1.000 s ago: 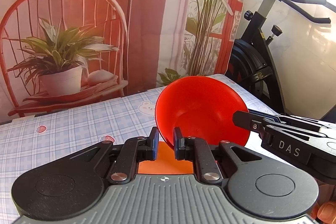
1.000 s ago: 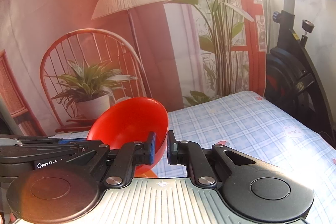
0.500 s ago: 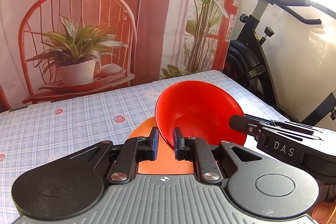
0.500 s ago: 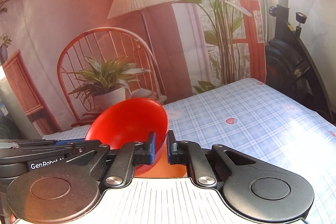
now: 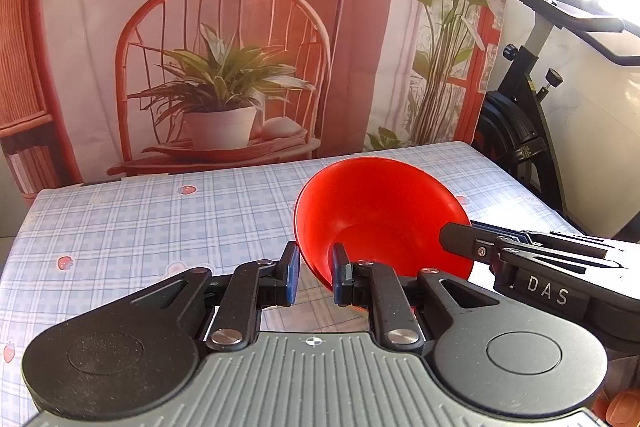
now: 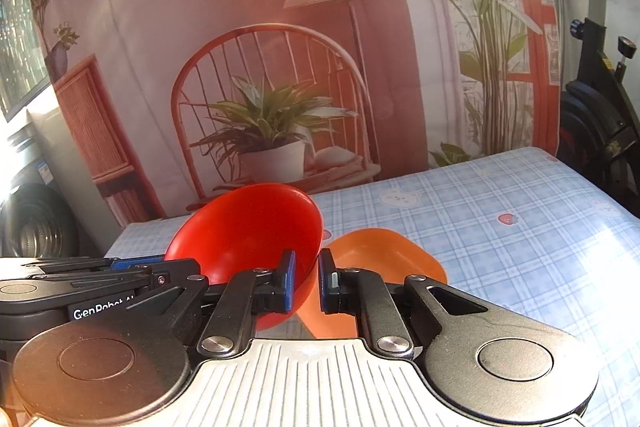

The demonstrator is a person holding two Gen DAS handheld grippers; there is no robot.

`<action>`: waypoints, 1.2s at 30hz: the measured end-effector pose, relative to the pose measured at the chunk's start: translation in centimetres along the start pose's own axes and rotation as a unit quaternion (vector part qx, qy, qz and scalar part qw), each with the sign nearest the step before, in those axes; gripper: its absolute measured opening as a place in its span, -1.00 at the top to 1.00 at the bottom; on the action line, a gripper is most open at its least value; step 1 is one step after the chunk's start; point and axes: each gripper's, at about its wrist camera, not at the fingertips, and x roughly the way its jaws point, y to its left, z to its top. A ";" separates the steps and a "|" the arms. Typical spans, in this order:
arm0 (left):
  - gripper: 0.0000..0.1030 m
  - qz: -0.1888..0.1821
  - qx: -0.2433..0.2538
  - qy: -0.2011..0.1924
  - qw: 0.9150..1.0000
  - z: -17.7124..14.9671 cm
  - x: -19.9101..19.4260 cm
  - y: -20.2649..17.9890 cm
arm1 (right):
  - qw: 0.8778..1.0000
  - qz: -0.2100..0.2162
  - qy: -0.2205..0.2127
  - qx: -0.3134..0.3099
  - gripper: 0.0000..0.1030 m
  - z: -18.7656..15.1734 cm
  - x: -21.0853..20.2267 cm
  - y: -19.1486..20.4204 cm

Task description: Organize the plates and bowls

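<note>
— What is each tool doing?

— The left tool (image 5: 314, 277) has its two blue-padded fingers pinching the near rim of the red bowl (image 5: 380, 219), one finger outside the wall and one inside. The right tool (image 6: 306, 281) pinches the opposite rim of that same bowl (image 6: 248, 227) in the same way, one finger inside, the other outside.

— So both grip one bowl?

— Yes. From the left tool's view the right tool (image 5: 456, 241) reaches in from the right side onto the far rim. The bowl is tilted, its opening turned toward the left tool, and it hangs between the two tools above the tabletop (image 5: 140, 227).

— Anything else close by?

— Just ahead of the right tool, beside and below the red bowl, an orange plate (image 6: 384, 255) lies on the blue checked cloth. Beyond the tabletop's far edge hangs a printed backdrop (image 5: 224, 75) of a chair, a potted plant and a lamp, with an exercise bike (image 5: 532, 123) off to the right.
</note>
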 end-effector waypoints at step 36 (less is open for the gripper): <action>0.67 -0.115 0.014 0.093 0.989 -5.6 1.4 -5.2 | 0.994 -0.051 0.061 0.075 0.80 -7.8 -4.7 -8.2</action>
